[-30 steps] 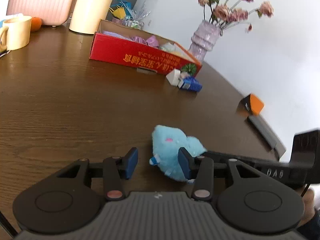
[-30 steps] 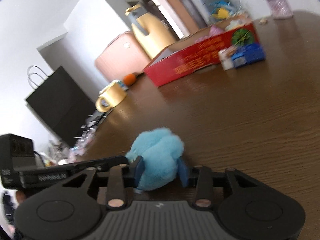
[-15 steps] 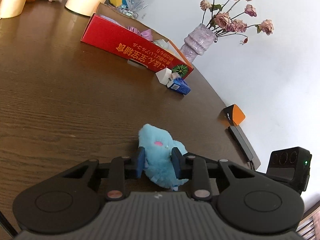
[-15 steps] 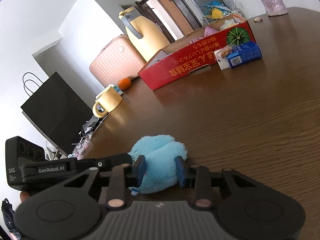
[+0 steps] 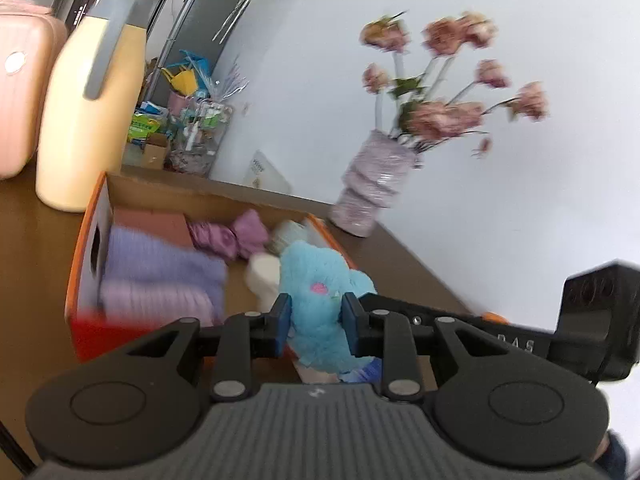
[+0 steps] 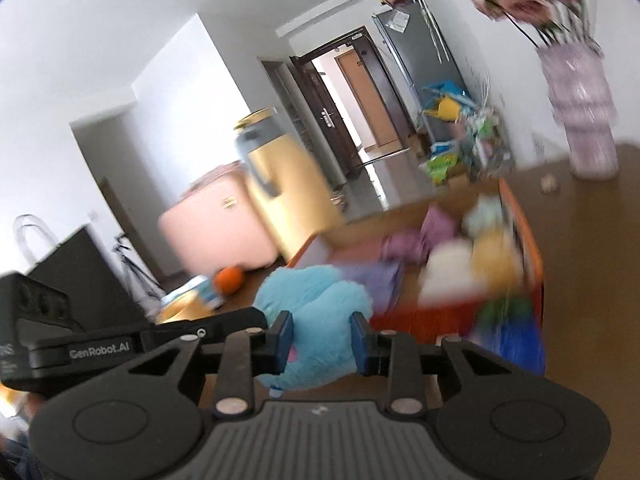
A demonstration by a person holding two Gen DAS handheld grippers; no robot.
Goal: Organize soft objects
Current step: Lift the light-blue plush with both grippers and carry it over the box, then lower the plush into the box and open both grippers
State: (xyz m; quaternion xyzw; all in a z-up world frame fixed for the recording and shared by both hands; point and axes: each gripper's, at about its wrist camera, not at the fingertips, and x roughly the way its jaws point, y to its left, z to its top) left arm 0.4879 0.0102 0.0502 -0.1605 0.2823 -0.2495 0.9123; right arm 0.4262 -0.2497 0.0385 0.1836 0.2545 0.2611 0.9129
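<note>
A fluffy blue plush toy [image 5: 318, 296] is gripped from two sides. My left gripper [image 5: 316, 322] is shut on it, and my right gripper [image 6: 322, 338] is shut on the same blue plush toy [image 6: 316, 312]. Both hold it in the air just in front of the red cardboard box [image 5: 86, 248]. The box holds folded purple knitwear [image 5: 160, 276], a crumpled mauve cloth [image 5: 232, 236] and a cream soft item [image 5: 264, 276]. The box also shows in the right wrist view [image 6: 534, 256], blurred.
A yellow thermos jug [image 5: 90, 112] stands behind the box's left end, beside a pink suitcase [image 5: 20, 80]. A purple vase of pink flowers [image 5: 372, 188] stands past the box's right end. An orange [image 6: 228, 280] and a yellow mug [image 6: 176, 314] lie further left on the brown table [image 5: 32, 264].
Both grippers have lifted the blue plush off the table and carried it to the red box. The left gripper closed on the toy a second ago. The views are motion-blurred.
</note>
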